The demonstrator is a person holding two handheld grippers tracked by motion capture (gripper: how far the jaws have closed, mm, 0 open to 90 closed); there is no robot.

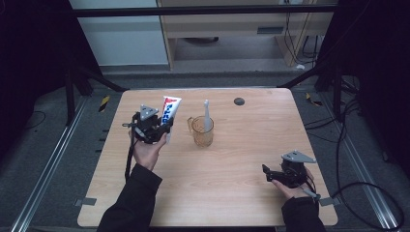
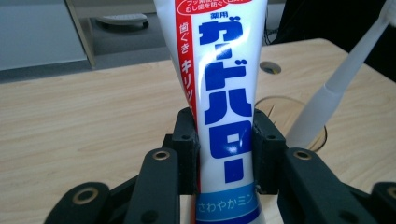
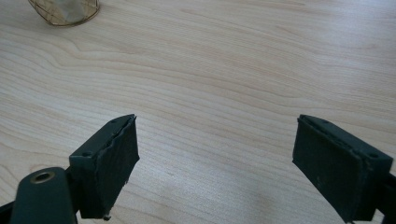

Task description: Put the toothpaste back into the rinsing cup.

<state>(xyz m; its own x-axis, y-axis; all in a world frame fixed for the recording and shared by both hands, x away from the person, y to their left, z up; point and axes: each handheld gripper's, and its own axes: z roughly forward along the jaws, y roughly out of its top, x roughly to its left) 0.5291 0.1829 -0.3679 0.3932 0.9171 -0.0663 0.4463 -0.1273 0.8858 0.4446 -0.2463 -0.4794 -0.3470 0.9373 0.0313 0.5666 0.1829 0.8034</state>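
While my left tongs (image 2: 225, 154) clamp the toothpaste tube (image 2: 224, 93) upright above the desk (image 1: 232, 193), it stands just left of the amber cup (image 1: 202, 131), apart from it, and the cup holds a white toothbrush (image 1: 207, 116). Over bare wood near the right edge, my right tongs (image 3: 215, 158) gape wide apart, holding nothing.

Toothpaste tube (image 1: 170, 112) centre-left of frame, just left of cup (image 1: 202, 131); toothbrush (image 1: 207, 116) stands in cup; table (image 1: 232, 179) beneath.
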